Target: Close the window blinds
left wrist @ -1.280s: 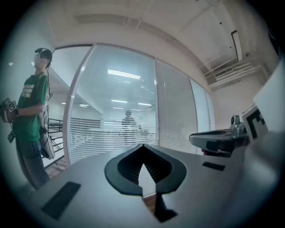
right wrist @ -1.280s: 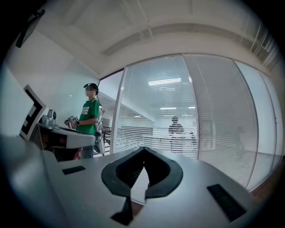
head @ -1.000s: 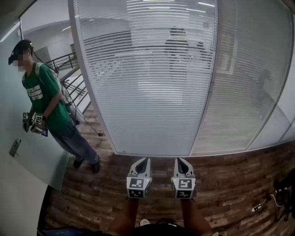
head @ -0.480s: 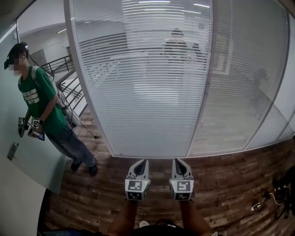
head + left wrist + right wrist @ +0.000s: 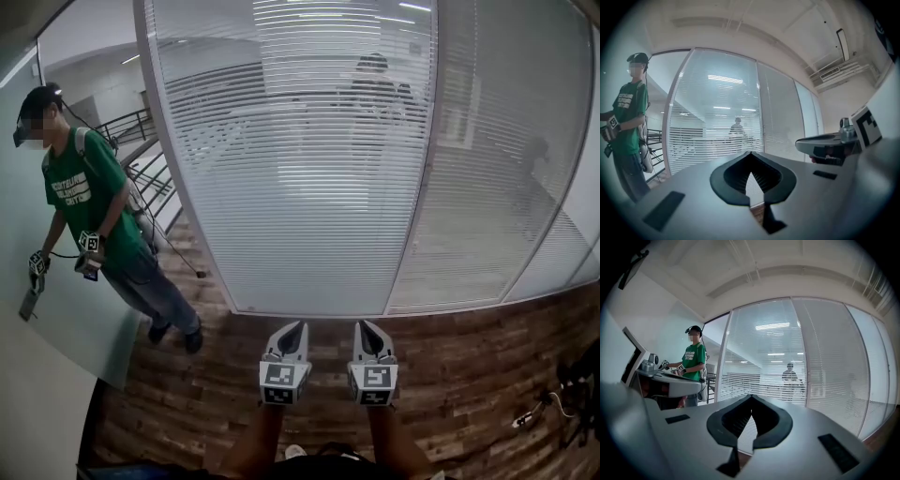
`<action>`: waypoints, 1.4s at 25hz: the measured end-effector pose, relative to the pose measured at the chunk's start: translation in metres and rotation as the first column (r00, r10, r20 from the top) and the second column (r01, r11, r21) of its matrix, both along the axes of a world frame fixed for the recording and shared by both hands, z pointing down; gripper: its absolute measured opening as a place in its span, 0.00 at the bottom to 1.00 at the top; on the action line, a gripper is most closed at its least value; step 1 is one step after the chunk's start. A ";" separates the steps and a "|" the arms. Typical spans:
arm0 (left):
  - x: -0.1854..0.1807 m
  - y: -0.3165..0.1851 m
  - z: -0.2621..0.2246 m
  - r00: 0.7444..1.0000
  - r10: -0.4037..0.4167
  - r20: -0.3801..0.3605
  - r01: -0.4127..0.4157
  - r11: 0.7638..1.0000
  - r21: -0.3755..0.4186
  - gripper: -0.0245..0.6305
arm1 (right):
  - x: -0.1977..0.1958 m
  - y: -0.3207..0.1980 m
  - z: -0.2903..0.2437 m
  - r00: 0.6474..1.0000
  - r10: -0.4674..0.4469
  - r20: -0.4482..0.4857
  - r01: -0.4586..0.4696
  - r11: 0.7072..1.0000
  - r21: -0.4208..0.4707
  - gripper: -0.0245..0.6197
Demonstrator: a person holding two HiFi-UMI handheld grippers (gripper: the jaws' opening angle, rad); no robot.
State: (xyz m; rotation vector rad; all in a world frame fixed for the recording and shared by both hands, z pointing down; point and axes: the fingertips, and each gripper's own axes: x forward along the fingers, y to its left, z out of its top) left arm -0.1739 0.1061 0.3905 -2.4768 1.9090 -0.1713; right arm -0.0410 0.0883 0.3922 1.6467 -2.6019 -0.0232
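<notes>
The window blinds (image 5: 309, 159) cover a big glass wall in front of the person, from the top of the head view down to the frame at the floor. In the wide left panel the slats lie open enough that a room shows through them, with a dim figure (image 5: 373, 89) standing behind. The narrower panel to the right of the white post (image 5: 419, 187) looks more dense and shows little. Below the wall is a wooden floor (image 5: 469, 375) of dark planks.

At the left stands a person in a green shirt (image 5: 89, 202), beside a pale wall, holding small devices with square markers (image 5: 89, 246) in the hands. Behind this person a dark railing (image 5: 141, 131) is seen.

Low in the middle, the two grippers are held side by side, pointing level toward the blinds and well apart from them. The left gripper (image 5: 292, 328) has its jaws together, with nothing between them; the right gripper (image 5: 366, 326) is the same, its jaws meeting at the tips and empty. At the far right a thin cable (image 5: 539, 412) lies on the floor.
</notes>
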 end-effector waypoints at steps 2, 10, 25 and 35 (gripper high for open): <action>0.001 0.001 0.001 1.000 -0.005 0.001 0.005 1.000 -0.010 0.03 | 0.001 0.001 0.001 1.000 -0.002 -0.005 0.002 1.000 -0.002 0.04; 0.012 0.001 -0.005 0.998 0.025 -0.052 -0.026 0.999 -0.025 0.03 | 0.010 0.001 -0.004 1.000 -0.001 0.020 0.001 1.000 0.002 0.04; 0.044 -0.006 -0.021 0.998 0.028 -0.054 -0.030 0.999 -0.023 0.03 | 0.035 -0.005 -0.010 1.000 -0.007 0.018 0.007 1.000 -0.006 0.04; 0.076 -0.012 -0.017 1.000 0.000 -0.025 -0.001 0.999 -0.040 0.03 | 0.069 -0.015 -0.007 0.999 -0.024 0.024 0.024 1.000 -0.007 0.04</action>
